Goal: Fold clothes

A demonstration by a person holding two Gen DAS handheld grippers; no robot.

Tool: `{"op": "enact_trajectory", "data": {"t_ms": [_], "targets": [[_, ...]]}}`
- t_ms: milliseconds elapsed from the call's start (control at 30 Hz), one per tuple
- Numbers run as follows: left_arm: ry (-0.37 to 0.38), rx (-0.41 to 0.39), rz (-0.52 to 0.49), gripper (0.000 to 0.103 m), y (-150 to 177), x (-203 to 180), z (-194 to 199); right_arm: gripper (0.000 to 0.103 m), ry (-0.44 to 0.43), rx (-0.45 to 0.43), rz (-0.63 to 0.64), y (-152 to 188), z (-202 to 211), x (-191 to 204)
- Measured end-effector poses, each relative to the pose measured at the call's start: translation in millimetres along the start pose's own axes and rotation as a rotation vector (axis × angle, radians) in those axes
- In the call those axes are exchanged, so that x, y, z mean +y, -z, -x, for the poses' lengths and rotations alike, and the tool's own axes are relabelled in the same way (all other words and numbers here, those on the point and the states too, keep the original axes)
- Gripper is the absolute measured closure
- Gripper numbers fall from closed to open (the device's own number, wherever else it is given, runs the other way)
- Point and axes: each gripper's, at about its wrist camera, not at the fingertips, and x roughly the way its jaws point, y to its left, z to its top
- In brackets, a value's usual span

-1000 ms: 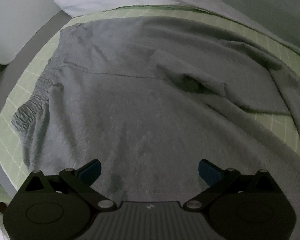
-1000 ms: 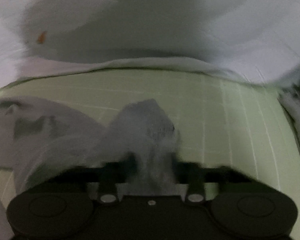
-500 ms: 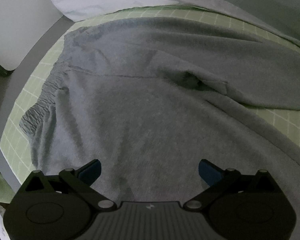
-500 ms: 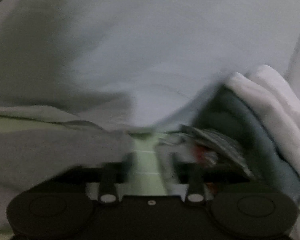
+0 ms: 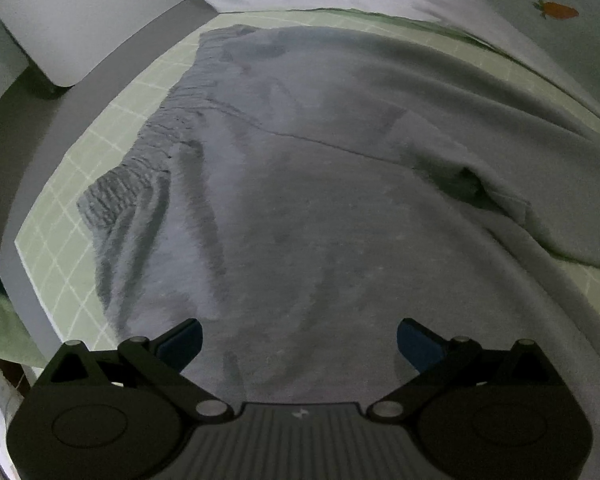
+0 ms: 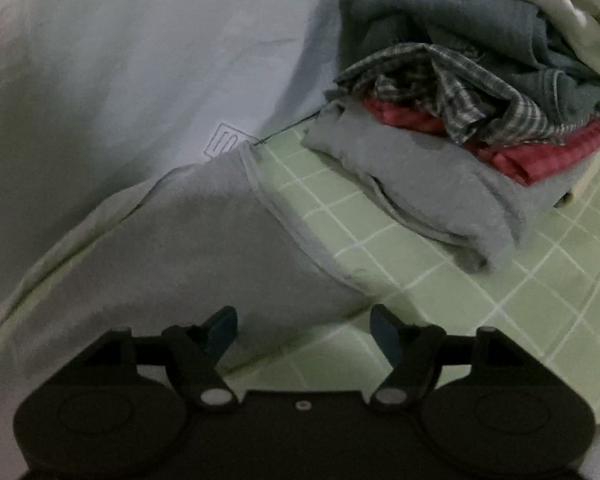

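Grey sweatpants (image 5: 320, 208) lie spread on a green checked sheet (image 5: 112, 120), the ribbed waistband (image 5: 140, 168) at the left. My left gripper (image 5: 298, 344) hovers over the cloth, open, with nothing between its blue pads. In the right wrist view the hem end of a grey pant leg (image 6: 220, 240) lies flat on the sheet (image 6: 480, 300). My right gripper (image 6: 304, 330) sits just in front of it, its jaws opening and the pads clear of the cloth.
A stack of clothes (image 6: 480, 120) sits at the right: a folded grey piece, red, plaid and dark green garments. A pale duvet (image 6: 140, 60) borders the sheet behind. A white headboard (image 5: 80, 12) and grey bed frame (image 5: 32, 168) lie to the left.
My right gripper let go of the grey pant leg, opened and swung right, bringing the clothes stack into view. My left gripper drifted right over the sweatpants, still open.
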Motion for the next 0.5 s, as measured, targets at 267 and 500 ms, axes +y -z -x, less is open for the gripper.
{"op": "enact_trajectory", "data": {"t_ms": [267,500], "targets": [[-0.02,-0.013,0.03,0.001,5,17,3,0.099,0.05,-0.048,0.052,-9,13,-6],[-0.048,-0.008,0.085,0.001,6,47,-5,0.097,0.177,-0.039,0.047,-10,24,-43]]}}
